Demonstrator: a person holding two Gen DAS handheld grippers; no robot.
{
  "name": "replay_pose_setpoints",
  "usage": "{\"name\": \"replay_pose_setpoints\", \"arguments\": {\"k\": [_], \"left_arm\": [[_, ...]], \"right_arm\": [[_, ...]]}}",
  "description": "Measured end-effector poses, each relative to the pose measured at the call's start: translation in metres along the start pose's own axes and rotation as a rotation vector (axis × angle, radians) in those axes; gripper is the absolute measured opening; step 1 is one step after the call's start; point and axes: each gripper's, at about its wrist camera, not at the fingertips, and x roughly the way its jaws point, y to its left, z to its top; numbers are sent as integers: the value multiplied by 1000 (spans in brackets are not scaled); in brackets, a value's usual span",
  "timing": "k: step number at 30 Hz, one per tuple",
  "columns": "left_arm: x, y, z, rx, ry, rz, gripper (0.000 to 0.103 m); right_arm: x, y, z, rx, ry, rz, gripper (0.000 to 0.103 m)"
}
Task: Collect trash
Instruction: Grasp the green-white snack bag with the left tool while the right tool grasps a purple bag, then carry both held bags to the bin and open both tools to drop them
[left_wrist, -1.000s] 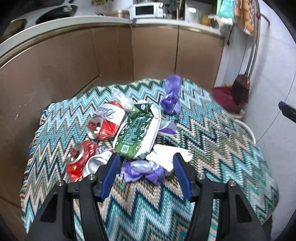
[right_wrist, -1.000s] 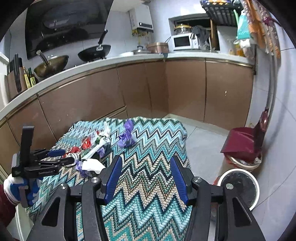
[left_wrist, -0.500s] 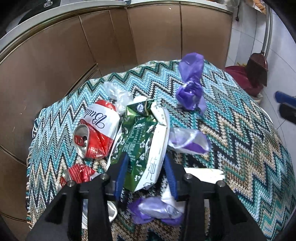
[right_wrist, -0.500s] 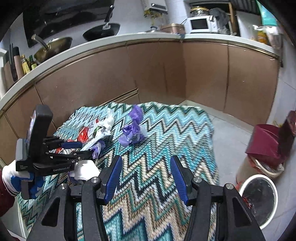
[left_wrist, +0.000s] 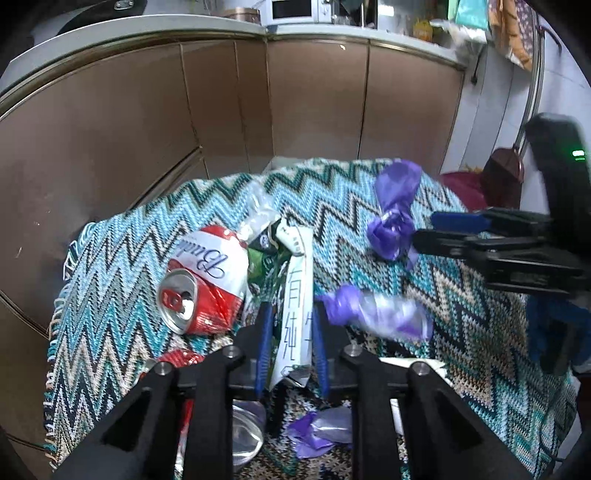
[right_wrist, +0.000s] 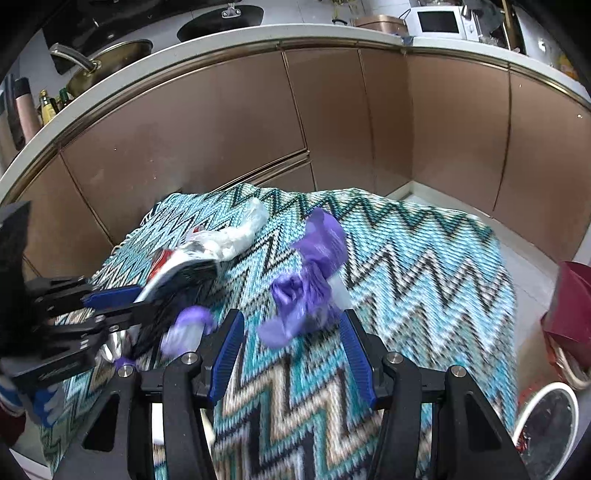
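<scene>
Trash lies on a zigzag-patterned cloth (left_wrist: 461, 306). My left gripper (left_wrist: 291, 325) is shut on a green and white snack wrapper (left_wrist: 295, 295), lifted a little off the cloth; it also shows in the right wrist view (right_wrist: 177, 273). A crushed red Budweiser can (left_wrist: 203, 280) lies just left of it. My right gripper (right_wrist: 291, 336) is open, its fingers on either side of a knotted purple plastic bag (right_wrist: 310, 280), which also shows in the left wrist view (left_wrist: 395, 218). A smaller purple wad (left_wrist: 376, 314) lies between the two grippers.
Another red can (left_wrist: 177, 360), a silver can (left_wrist: 247, 428), purple scraps (left_wrist: 317, 432) and a clear plastic bag (right_wrist: 243, 229) lie on the cloth. Brown cabinets (right_wrist: 332, 110) stand behind. A white bin (right_wrist: 546, 424) and a red dustpan (right_wrist: 569, 306) sit on the floor at right.
My left gripper moved forward, closed on the wrapper and raised it. My right gripper moved in toward the table, up to the knotted purple bag.
</scene>
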Motion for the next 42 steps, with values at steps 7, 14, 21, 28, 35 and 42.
{"name": "replay_pose_setpoints", "arguments": {"k": [7, 14, 21, 28, 35, 42], "left_arm": [[-15, 26, -3, -124, -65, -75, 14], [-31, 43, -8, -225, -93, -147, 13], [-63, 46, -13, -264, -139, -171, 13], [-106, 32, -19, -249, -196, -189, 13], [-144, -7, -18, -208, -233, -259, 13], [-151, -70, -2, -131, -222, -354, 13]], "right_arm": [[29, -11, 10, 31, 31, -30, 51], [35, -15, 9, 56, 40, -2, 30], [-13, -13, -4, 69, -4, 26, 26], [-85, -3, -28, 78, -76, 30, 26], [-156, -6, -69, 101, -135, -16, 26], [-225, -48, -115, 190, -201, -124, 26]]}}
